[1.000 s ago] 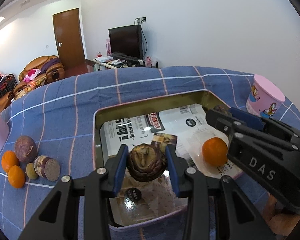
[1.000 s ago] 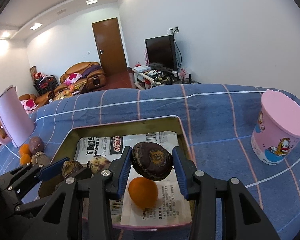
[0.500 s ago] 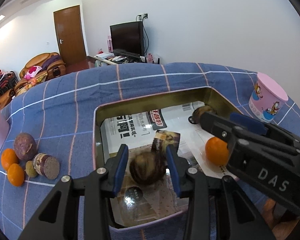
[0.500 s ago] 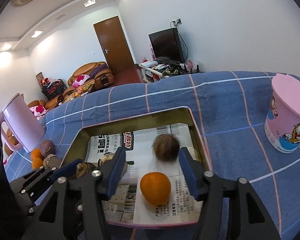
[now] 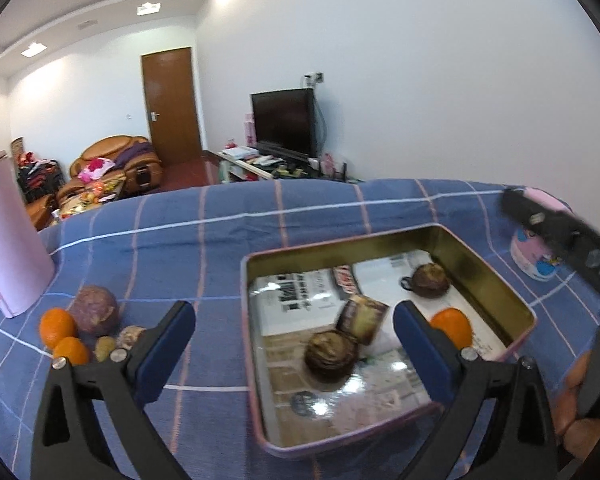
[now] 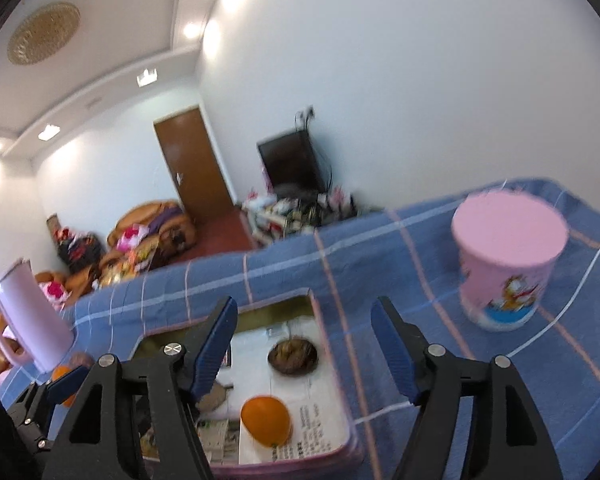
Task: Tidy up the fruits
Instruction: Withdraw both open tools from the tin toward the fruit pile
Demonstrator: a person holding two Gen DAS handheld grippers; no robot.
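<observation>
- Left gripper [image 5: 294, 330]: the jaws have just been opening and stand wide apart. Nothing is pressed between the pads; a dark wrinkled fruit [image 5: 330, 355] lies in the gap below, resting on the paper lining of the tin tray [image 5: 496, 280].
- Right gripper [image 6: 304, 344]: the jaws have just been opening to a moderate spread and hold nothing. A second dark fruit [image 6: 293, 356] lies in the tray beyond the tips, toward 12 o'clock of them.
- Tray contents, left wrist view: one dark fruit near the centre, one dark fruit [image 5: 430, 280] at 2 o'clock near the far wall, one orange [image 5: 451, 327] at 3 o'clock against the right wall.
- Remaining fruit: a loose group [image 5: 84, 330] sits on the blue checked cloth [image 5: 204, 252] at 9 o'clock of the tray, well apart from it: two small oranges, a purple round fruit and some smaller pieces.
- Judged step: release is complete; the next pick is from the loose group.
- Procedure: clear both grippers upward before traversing, so no finger catches the tray rim or nudges the released fruit.
- Keep the left jaws wide on approach. Take one fruit at a time, starting at the edge of the group, since the pieces touch one another.
- Close gently; round fruit is likely to roll from an off-centre grip.
- Avoid the pink jug [image 5: 8, 240] at 10 o'clock and the pink cup [image 6: 508, 260] to the right.
</observation>
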